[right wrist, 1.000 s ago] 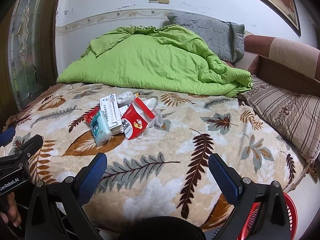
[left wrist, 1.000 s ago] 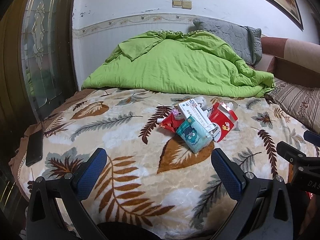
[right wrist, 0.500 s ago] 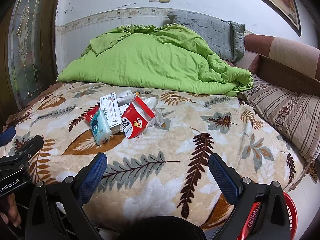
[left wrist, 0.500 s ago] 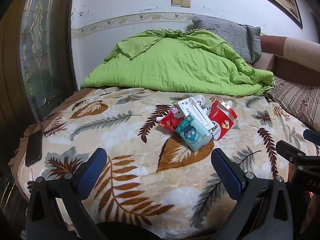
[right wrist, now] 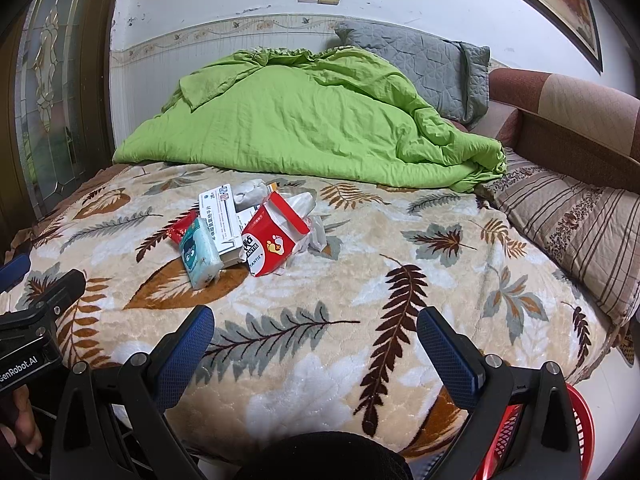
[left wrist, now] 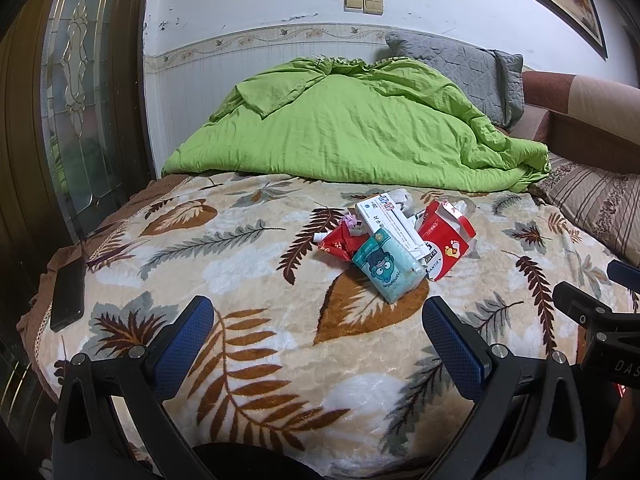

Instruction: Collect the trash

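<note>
Leaf-patterned bedding is covering the bed (left wrist: pixel 248 320), which is filling both wrist views beneath a white wall. Just above its near edge the left gripper (left wrist: pixel 316 340) is hovering with its blue fingers (left wrist: pixel 182 342) spread wide and nothing between them; the right gripper (right wrist: pixel 314 340) is hovering likewise, fingers (right wrist: pixel 448 354) wide apart and empty. From the left fingers, the trash pile is lying at about one o'clock, well apart from them: a teal tissue pack (left wrist: pixel 387 266) is sitting nearest, touching a white medicine box (left wrist: pixel 390 224) that is leaning over it, with a red open carton (left wrist: pixel 444 240) just beside at its three o'clock and a small red wrapper (left wrist: pixel 338 242) at its nine o'clock. In the right view the same pile (right wrist: pixel 244 232) is lying at eleven o'clock from the fingers. Farther back, a crumpled green quilt (left wrist: pixel 360 132) is heaped across the bed, a grey pillow (right wrist: pixel 424 64) is leaning behind it. A dark phone (left wrist: pixel 67 294) is lying at the bed's nine o'clock edge. A red basket (right wrist: pixel 576 432) is showing at five o'clock on the floor.
</note>
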`<state>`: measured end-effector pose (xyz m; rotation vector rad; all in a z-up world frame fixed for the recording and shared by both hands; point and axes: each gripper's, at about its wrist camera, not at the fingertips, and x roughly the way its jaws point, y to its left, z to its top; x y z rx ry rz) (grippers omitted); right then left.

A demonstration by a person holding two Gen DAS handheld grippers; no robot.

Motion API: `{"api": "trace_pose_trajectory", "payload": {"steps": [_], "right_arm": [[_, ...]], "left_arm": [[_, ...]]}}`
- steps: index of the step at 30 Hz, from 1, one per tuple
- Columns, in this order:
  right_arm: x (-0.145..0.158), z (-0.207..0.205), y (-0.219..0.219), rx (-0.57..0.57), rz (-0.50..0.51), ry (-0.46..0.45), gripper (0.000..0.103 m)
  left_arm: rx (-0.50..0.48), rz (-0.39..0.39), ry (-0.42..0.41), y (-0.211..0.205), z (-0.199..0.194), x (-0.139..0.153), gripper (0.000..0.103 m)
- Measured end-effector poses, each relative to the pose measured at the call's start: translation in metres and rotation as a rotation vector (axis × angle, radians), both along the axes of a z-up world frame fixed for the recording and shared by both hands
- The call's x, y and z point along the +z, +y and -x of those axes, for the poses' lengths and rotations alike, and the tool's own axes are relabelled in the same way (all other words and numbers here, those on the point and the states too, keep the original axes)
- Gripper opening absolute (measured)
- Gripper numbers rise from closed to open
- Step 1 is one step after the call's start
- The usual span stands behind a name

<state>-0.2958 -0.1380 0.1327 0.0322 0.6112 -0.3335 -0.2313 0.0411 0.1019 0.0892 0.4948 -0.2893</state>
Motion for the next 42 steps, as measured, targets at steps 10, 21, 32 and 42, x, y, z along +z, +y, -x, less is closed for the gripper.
{"api": "trace_pose_trajectory", "payload": {"steps": [10,21,32,42], "right_arm": [[0.001,0.000,0.000,0.001,0.000,0.001,0.102],[-0.005,-0.003,-0.007,0.036,-0.063,0.024,0.101],[-0.020,-0.073,-0.057,0.197,-0.393,0.133,0.088],[-0.042,-0.159,-0.087,0.186,-0.490,0.161,0.080]], "left_arm": [[0.000,0.000,0.000,0.000,-0.001,0.001,0.103],[-0.021,0.009,0.062,0.000,-0.007,-0.007,0.103],[-0.102,0.151,0.327,-0.032,-0.075,-0.019,0.102],[-0.073,0.247,0.504,-0.063,-0.139,-0.046,0.085]]}}
